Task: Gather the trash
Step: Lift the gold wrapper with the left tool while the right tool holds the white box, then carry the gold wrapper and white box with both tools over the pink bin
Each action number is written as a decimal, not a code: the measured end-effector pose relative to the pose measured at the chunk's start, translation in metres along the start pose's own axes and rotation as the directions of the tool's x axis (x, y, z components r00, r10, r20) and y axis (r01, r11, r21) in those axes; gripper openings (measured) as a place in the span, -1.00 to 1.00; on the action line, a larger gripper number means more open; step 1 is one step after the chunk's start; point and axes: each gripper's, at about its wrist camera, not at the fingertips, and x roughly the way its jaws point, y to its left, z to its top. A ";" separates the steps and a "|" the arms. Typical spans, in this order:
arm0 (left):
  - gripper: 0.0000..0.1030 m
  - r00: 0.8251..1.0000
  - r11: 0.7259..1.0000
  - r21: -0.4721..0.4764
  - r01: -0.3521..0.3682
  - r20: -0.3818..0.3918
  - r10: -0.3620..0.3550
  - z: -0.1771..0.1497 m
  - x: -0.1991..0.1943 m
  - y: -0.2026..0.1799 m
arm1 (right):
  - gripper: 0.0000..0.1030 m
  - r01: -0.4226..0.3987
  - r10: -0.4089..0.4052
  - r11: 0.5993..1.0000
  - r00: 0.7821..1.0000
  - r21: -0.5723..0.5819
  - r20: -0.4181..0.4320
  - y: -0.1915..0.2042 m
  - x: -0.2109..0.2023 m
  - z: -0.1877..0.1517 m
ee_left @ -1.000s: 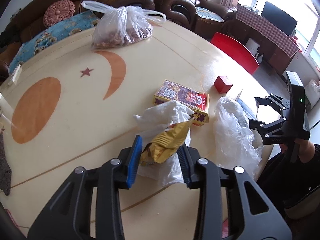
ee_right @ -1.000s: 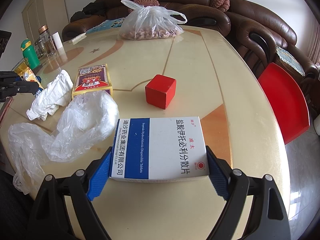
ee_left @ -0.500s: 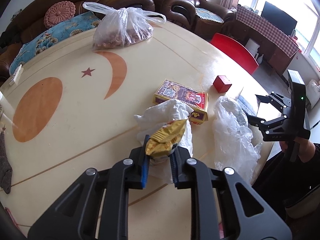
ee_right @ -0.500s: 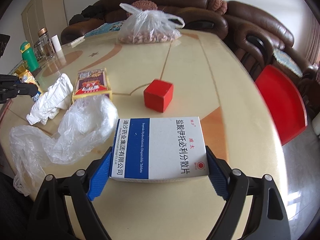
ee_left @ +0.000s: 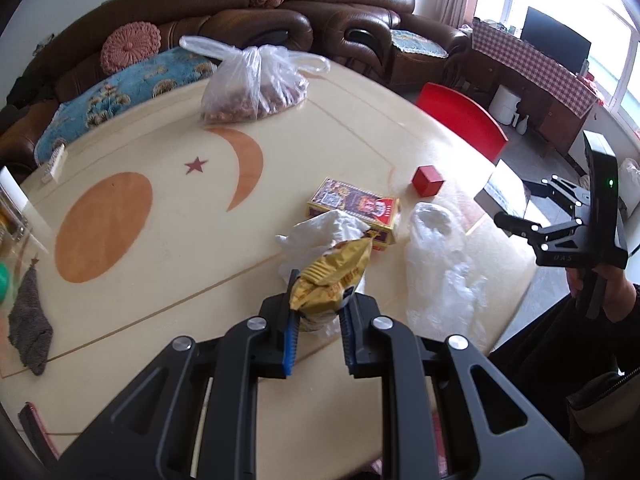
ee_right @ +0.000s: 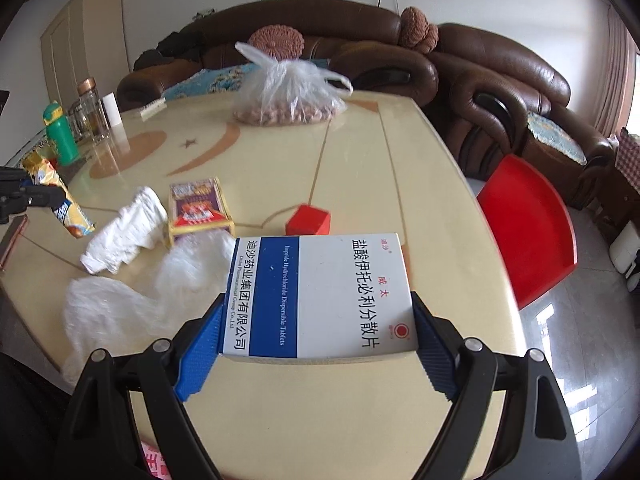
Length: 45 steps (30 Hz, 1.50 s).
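My left gripper [ee_left: 316, 316] is shut on a yellow snack wrapper [ee_left: 332, 274] and holds it above the table's near edge; the wrapper also shows in the right wrist view [ee_right: 60, 200]. My right gripper [ee_right: 316, 344] is shut on a white and blue medicine box [ee_right: 320, 296], lifted off the table. The box also shows in the left wrist view [ee_left: 505, 196]. A crumpled white tissue [ee_left: 320, 230] and an empty clear plastic bag [ee_left: 444, 264] lie on the table between the grippers.
A red and yellow card box [ee_left: 356, 206], a small red cube [ee_left: 428, 180] and a tied bag of nuts [ee_left: 252, 84] sit on the cream table [ee_left: 160, 208]. A grey cloth [ee_left: 30, 320] lies at left. A red chair [ee_right: 524, 228] and brown sofas stand beyond.
My left gripper closed on the yellow wrapper and lifted it off the tissue. My right gripper raised the medicine box off the table.
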 end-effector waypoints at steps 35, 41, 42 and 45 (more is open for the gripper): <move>-0.64 0.998 0.989 0.144 0.030 0.058 -0.038 -0.080 -0.116 -0.127 | 0.61 -0.105 0.116 0.983 0.991 -0.153 0.071 0.076 -0.162 -0.051; -0.64 0.997 0.987 0.144 0.068 0.013 -0.070 -0.104 -0.101 -0.144 | 0.61 -0.130 0.135 0.977 0.991 -0.171 0.020 0.086 -0.160 -0.074; -0.64 0.997 0.987 0.143 0.076 0.004 -0.078 -0.108 -0.098 -0.147 | 0.61 -0.134 0.137 0.976 0.991 -0.173 0.008 0.087 -0.159 -0.079; -0.64 0.996 0.986 0.145 0.089 -0.022 -0.086 -0.119 -0.088 -0.155 | 0.61 -0.140 0.138 0.974 0.990 -0.177 -0.023 0.091 -0.154 -0.091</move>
